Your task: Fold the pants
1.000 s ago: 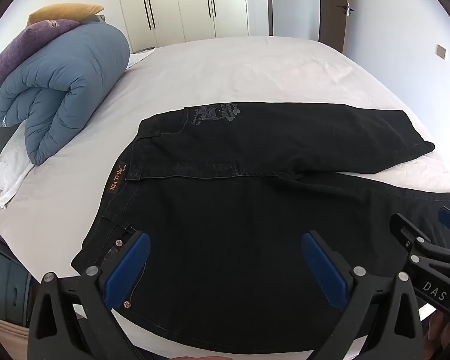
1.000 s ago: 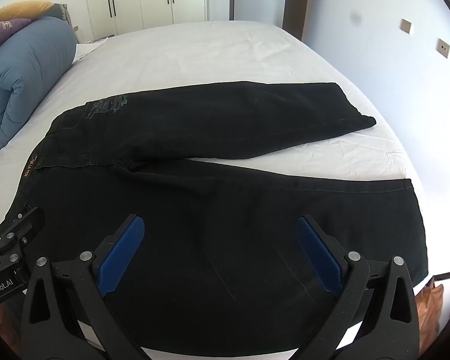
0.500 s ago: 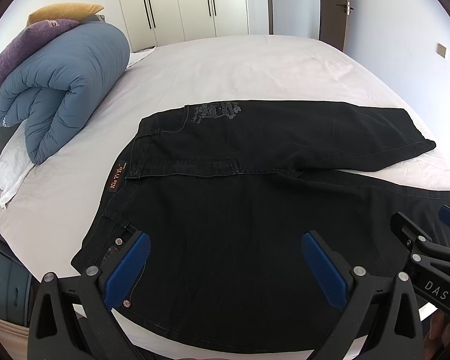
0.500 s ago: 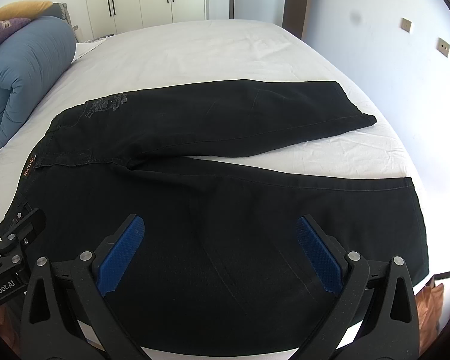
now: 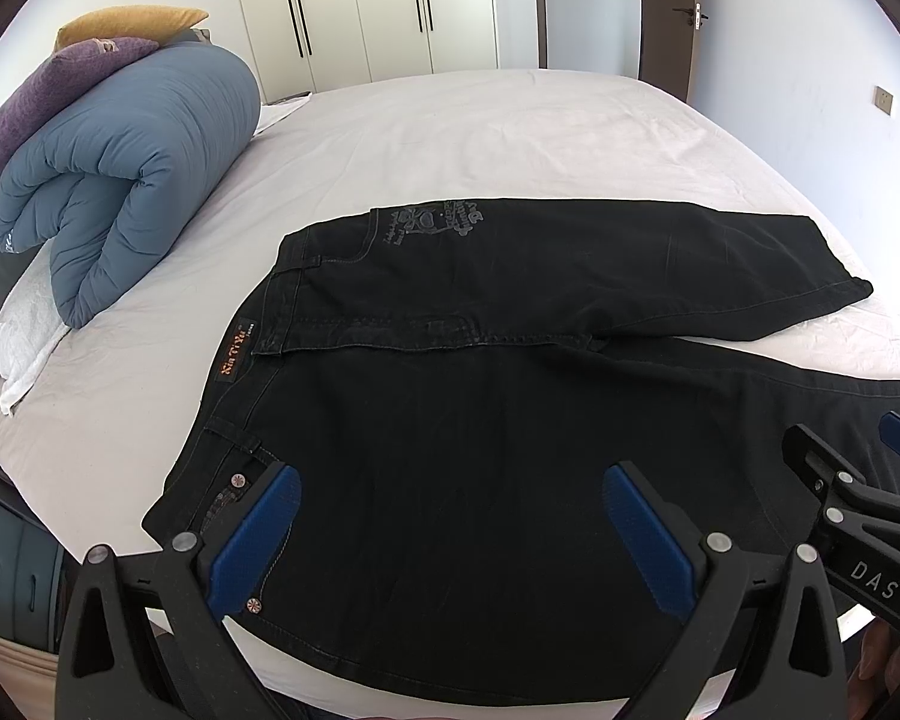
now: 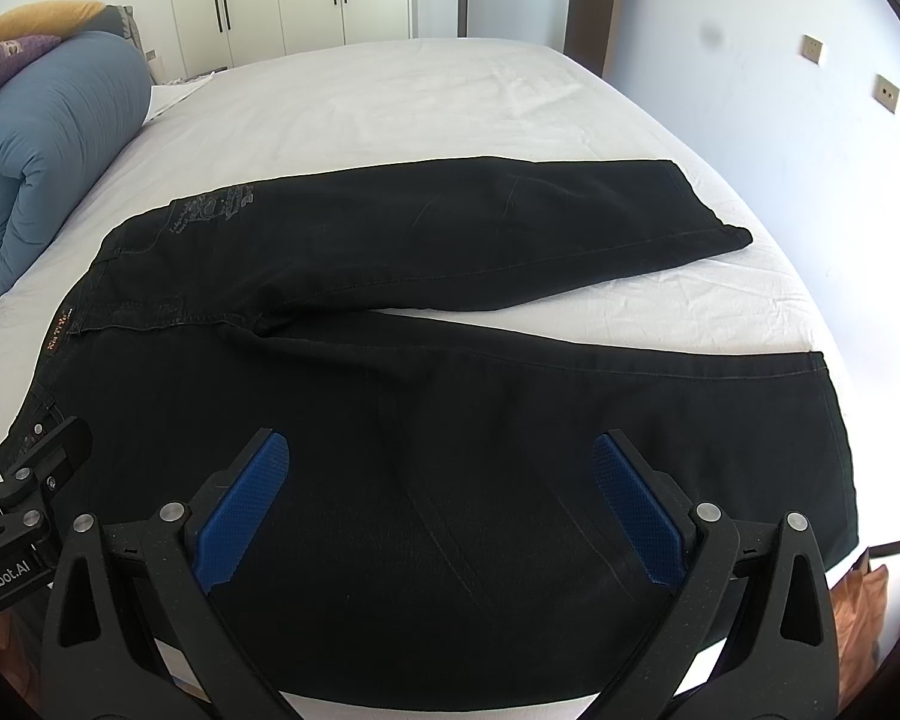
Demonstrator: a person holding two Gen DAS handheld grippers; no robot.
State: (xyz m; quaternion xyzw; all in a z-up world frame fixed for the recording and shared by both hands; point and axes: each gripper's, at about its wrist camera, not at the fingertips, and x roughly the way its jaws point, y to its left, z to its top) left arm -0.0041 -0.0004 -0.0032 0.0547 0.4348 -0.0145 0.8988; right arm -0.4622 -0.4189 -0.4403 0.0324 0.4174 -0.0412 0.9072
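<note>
Left wrist view: the left gripper (image 5: pixel 450 534) hovers wide open and empty at the bottom of the frame, above the waist end of the black pants (image 5: pixel 510 420) spread flat on the bed (image 5: pixel 480 138). A blue duvet (image 5: pixel 126 180) lies rolled at the upper left. The right gripper (image 6: pixel 441 507) is likewise wide open and empty over the near leg.

Black pants (image 5: pixel 510 420), white bed (image 5: pixel 480 138), blue duvet (image 5: pixel 132 168).
</note>
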